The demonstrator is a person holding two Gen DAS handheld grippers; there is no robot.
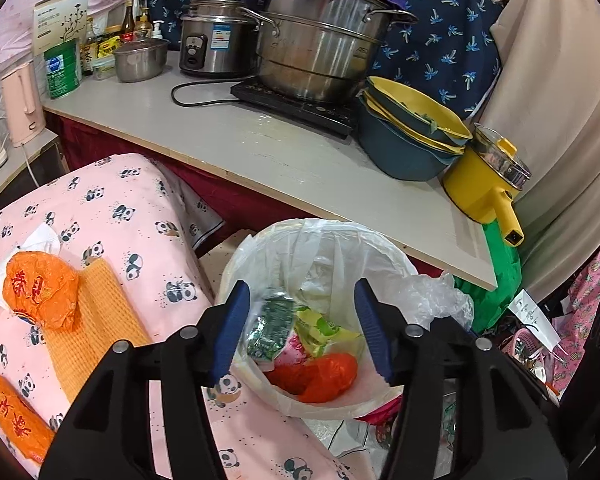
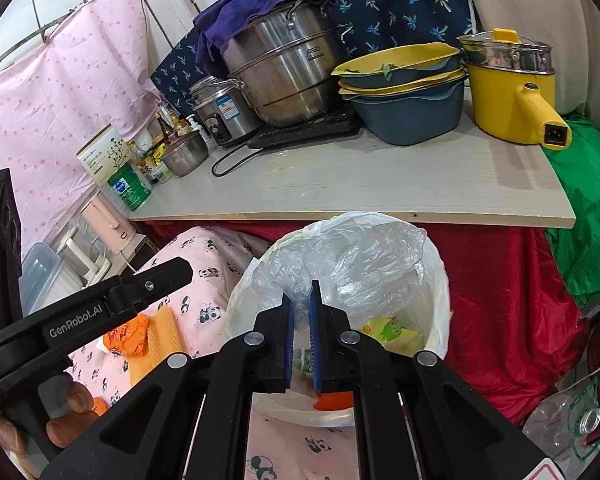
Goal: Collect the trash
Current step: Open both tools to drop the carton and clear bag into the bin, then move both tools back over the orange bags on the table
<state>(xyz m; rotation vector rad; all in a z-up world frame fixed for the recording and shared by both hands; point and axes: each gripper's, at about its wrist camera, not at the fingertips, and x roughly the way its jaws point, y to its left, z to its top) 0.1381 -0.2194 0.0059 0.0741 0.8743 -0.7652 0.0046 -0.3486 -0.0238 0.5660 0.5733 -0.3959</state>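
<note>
A white bin with a clear liner (image 1: 384, 256) stands below the table edge; it also shows in the right wrist view (image 2: 440, 280). Inside lie a green wrapper (image 1: 272, 322), a yellow-green wrapper (image 1: 324, 330) and a red-orange bag (image 1: 320, 376). My left gripper (image 1: 304, 330) is open and empty above the bin mouth. My right gripper (image 2: 300, 344) is shut with a narrow gap, nothing clearly between the pads, over the bin's near rim. Two orange wrappers (image 1: 40, 292) (image 1: 16, 420) and a white tissue (image 1: 40, 240) lie on the panda-print cover (image 1: 132, 216).
A grey tabletop (image 1: 260, 148) carries a steel steamer pot (image 1: 320, 48), rice cooker (image 1: 216, 40), stacked yellow and blue basins (image 1: 412, 136) and a yellow electric pot (image 1: 488, 184). A red cloth (image 2: 508, 312) hangs below. Clutter and a plastic bottle (image 2: 568, 428) lie at right.
</note>
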